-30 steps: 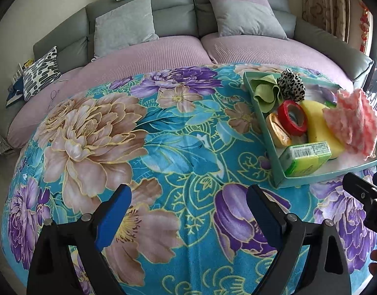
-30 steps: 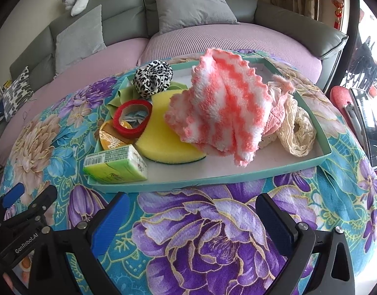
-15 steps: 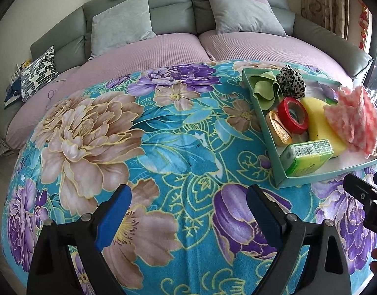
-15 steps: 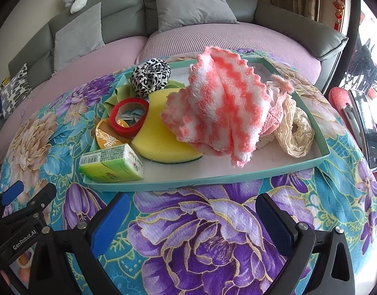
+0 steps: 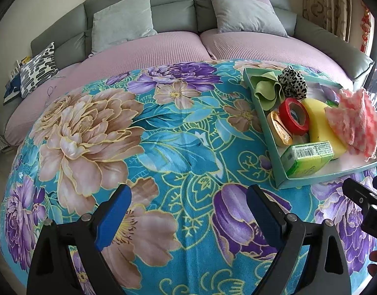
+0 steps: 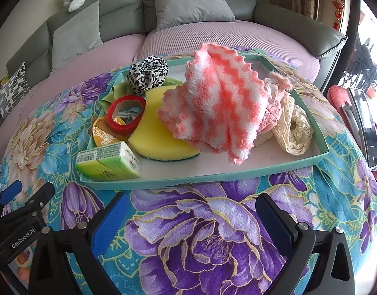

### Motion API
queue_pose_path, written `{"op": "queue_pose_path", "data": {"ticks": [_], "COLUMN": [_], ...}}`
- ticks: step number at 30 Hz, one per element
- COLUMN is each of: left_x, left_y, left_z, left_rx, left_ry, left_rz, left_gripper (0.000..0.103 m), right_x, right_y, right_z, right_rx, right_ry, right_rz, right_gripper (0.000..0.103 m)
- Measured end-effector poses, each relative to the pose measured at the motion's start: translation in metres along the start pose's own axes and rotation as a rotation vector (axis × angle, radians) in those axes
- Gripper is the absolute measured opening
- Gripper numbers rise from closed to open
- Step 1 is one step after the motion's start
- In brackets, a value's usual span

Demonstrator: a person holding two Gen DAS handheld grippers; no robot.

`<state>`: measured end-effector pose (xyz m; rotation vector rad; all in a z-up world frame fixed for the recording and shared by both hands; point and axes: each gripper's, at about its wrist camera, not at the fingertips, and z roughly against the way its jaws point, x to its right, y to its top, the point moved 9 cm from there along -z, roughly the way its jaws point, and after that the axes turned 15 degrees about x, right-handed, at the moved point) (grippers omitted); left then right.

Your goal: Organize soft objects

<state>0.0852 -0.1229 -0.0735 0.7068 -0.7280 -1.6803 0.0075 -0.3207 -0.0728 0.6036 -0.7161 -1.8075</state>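
Both my left tool (image 5: 186, 217) and right tool (image 6: 192, 222) gape empty; ahead of right, tray (image 6: 213, 180) holds pink cloth (image 6: 220, 108), sponge (image 6: 159, 123), scrunchies jumbled — sorted or pending, can't tell.

scrunchies 2, maybe 3 (image 6: 148, 74) | tape rolls 2 (image 6: 125, 113) | sponge 1 (image 6: 159, 132) | towel 1 (image 6: 218, 108)
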Motion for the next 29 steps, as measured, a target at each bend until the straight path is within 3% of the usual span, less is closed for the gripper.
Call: {"op": "queue_pose_path", "data": {"ticks": [29], "left_x": [-0.0065], "left_y": [-0.0027], "left_z": [-0.0028], "left_rx": [-0.01], "left_ry": [0.027], "left_rz": [-0.003], "left_gripper": [0.095], "right_x": [0.0019], "right_y": [-0.0037], "right_z": [-0.0044], "right_rx": [-0.014], "right_ry": [-0.013], "right_rz": [-0.003], "right_gripper": [0.103]}}
